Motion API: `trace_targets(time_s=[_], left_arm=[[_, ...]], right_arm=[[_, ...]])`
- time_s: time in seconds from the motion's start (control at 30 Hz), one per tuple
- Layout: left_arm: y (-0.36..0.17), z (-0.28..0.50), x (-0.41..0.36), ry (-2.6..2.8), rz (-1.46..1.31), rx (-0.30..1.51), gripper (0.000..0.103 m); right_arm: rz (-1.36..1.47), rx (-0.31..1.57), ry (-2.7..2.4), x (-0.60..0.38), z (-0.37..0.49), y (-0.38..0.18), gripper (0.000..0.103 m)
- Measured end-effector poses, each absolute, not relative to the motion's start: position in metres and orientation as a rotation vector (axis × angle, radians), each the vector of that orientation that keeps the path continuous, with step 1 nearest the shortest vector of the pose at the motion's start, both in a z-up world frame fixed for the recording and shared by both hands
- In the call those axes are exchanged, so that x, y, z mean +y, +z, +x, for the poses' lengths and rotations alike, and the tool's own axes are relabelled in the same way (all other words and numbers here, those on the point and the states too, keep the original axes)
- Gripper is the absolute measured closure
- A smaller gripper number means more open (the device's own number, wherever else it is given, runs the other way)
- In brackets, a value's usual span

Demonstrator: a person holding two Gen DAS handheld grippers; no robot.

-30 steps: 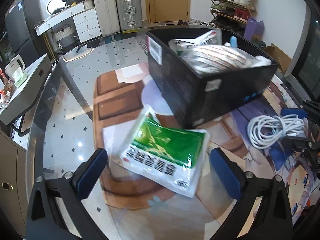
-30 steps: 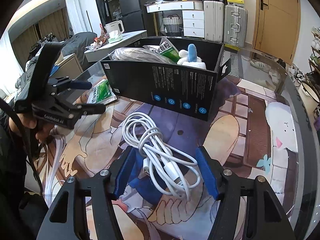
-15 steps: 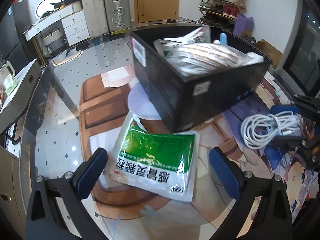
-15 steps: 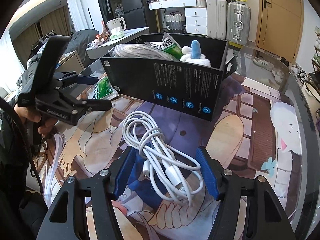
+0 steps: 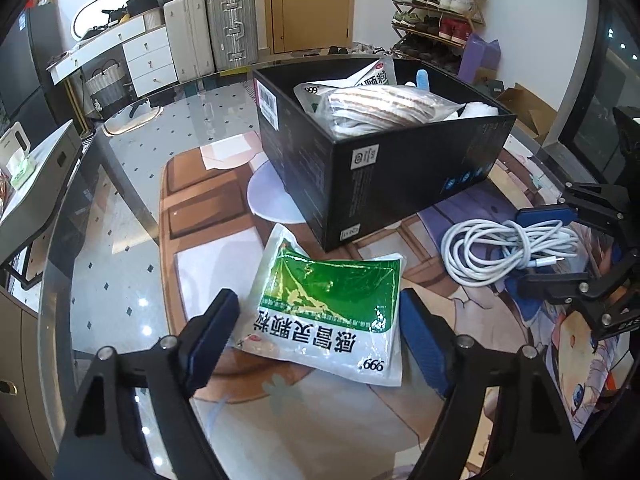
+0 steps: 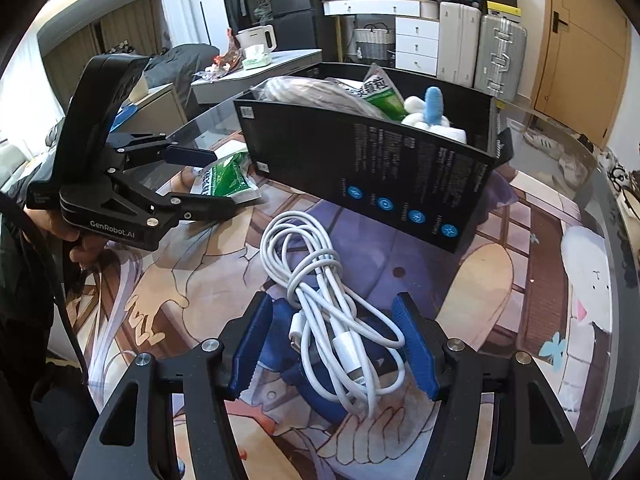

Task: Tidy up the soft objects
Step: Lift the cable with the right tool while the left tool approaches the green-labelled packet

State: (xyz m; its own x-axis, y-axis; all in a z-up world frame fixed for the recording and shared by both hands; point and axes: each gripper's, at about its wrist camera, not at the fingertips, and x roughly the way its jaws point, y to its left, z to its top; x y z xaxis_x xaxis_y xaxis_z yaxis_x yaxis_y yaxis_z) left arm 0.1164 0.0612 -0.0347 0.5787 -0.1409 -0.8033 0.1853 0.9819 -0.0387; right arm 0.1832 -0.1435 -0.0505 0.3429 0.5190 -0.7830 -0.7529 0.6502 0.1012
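Note:
A green and white soft packet (image 5: 328, 308) lies flat on the table mat beside the black box (image 5: 400, 176). My left gripper (image 5: 320, 340) is open, its blue pads on either side of the packet's near end. The box holds another packet, a bagged striped cloth (image 5: 380, 108) and a blue and white plush (image 6: 432, 114). A coiled white cable (image 6: 336, 312) lies on the mat in front of the box (image 6: 400, 184). My right gripper (image 6: 332, 344) is open with the cable's near end between its pads. The left gripper (image 6: 200, 180) and the packet (image 6: 226, 176) also show in the right wrist view.
The glass table's curved edge (image 5: 60, 248) runs at the left. A printed mat (image 6: 520, 280) covers the table top. Suitcases (image 5: 212, 36), a white dresser and a shoe rack (image 5: 436, 0) stand in the room beyond.
The left gripper has come closer to the packet, so the pads now flank it. The packet lies flat, no longer tilted. The right gripper has edged forward over the cable.

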Motion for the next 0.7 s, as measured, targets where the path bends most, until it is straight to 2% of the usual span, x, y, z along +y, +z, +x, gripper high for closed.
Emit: trace_targets(time_s=[0.6,0.7], left_arm=[[-0.033,0.09,0.066,-0.182,-0.032,0.908,0.024],[-0.033,0.087,0.065,-0.191,-0.035,0.907,0.025]], right_arm=[[-0.388,0.872,0.868,-0.13,0.187,-0.055,0.039],[-0.381,0.863,0.871,-0.13,0.185,-0.055,0.046]])
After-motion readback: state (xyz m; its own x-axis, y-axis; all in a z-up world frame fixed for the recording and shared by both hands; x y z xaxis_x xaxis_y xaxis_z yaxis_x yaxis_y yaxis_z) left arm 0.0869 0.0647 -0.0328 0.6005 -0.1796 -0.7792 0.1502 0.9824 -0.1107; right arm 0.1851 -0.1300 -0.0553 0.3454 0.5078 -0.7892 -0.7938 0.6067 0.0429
